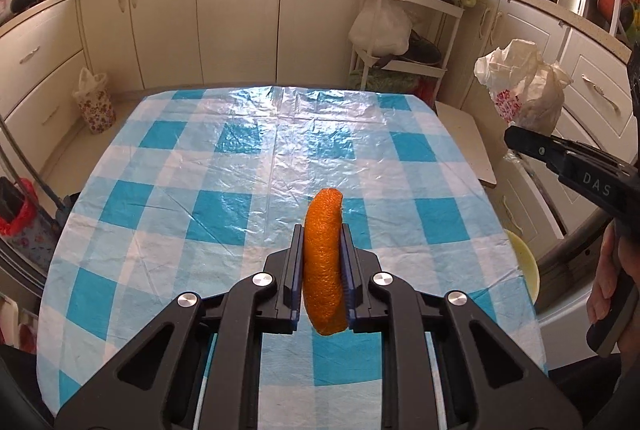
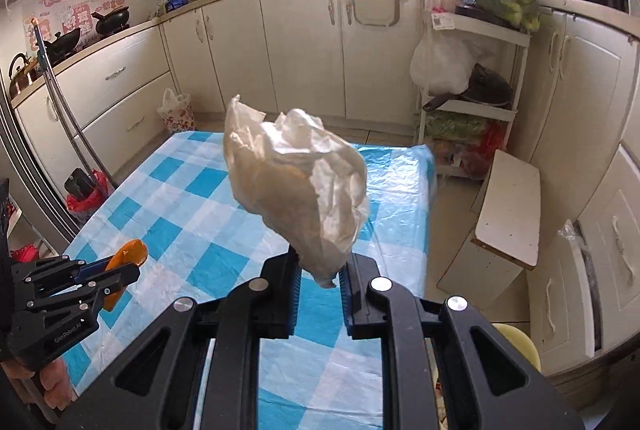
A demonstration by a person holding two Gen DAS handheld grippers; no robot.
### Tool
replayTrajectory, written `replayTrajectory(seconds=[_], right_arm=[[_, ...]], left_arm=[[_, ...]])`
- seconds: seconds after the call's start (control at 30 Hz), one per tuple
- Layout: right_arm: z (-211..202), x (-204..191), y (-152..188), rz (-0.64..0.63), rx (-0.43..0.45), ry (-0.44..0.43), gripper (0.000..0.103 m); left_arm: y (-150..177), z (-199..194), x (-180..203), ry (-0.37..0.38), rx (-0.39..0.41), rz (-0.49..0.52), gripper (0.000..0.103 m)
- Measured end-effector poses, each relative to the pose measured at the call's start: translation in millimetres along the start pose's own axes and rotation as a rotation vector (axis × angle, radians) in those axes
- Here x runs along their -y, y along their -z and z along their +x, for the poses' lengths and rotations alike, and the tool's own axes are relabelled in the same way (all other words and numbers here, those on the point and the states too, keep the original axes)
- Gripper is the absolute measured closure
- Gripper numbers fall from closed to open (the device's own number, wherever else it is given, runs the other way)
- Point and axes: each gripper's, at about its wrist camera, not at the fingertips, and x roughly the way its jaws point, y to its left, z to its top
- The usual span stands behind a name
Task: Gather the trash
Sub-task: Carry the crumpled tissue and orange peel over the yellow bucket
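Left fingers (image 1: 323, 266) clamping orange peel (image 1: 324, 262), right fingers (image 2: 320, 282) pinching crumpled bag (image 2: 296, 186), both angled downward

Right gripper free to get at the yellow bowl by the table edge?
Probably not as is: the right gripper is shut on a crumpled plastic bag. The yellow bowl sits unobstructed below right.

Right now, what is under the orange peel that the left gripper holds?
Only the blue checked tablecloth lies under the orange peel, bare there. The left gripper hides the cloth nearest the camera.
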Motion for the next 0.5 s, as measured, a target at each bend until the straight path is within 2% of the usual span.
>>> replayTrajectory(seconds=[0.2, 0.5], right_arm=[[-22, 6, 6, 0.000, 0.041, 0.078, 0.085], [-54, -1, 24, -0.037, 0.098, 0.159, 0.085]], left_arm=[[-2, -17, 20, 0.020, 0.035, 0.014, 0.087], [2, -23, 45, 0.036, 0.037, 0.049, 0.087]])
